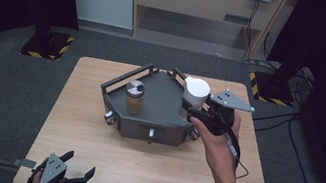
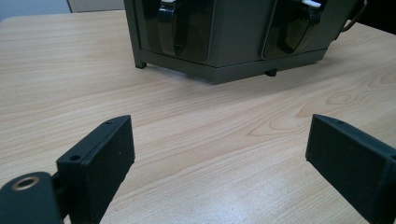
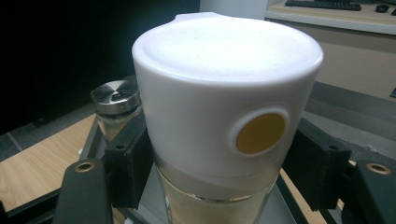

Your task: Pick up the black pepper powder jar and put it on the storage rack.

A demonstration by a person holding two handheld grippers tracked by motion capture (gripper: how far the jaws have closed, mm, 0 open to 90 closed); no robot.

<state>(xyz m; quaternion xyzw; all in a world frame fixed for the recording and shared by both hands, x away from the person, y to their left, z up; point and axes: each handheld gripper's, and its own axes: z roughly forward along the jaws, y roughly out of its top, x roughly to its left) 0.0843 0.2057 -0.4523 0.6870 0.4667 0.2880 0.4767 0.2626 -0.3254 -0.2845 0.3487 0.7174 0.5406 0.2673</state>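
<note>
A: At the near left corner of the bench (image 1: 89,154), what is seen of the left hand-held gripper (image 1: 78,170)?

B: It is held low with its jaws wide apart and nothing between them; bare wood is seen between the pads in the left gripper view, with the front of the dark rack (image 2: 224,42) beyond.

A: And farther in?

B: The right hand-held gripper (image 1: 193,111) is clamped on the white-capped jar (image 1: 195,93), by the glass just under the cap. The jar is held upright at the right end of the rack (image 1: 147,114), near the bench's far right part.

A: Which relation is the coming move judged to turn on?

B: The jar's long axis is vertical and the pads are set across it from both sides. The right hand is at the jar; the left is well apart.

A: What is added by the right gripper view?

B: A yellow dot (image 3: 260,133) on the cap and pale contents under it are shown. A metal-lidded jar (image 3: 115,100) is seen behind, standing farther left in the rack.
</note>
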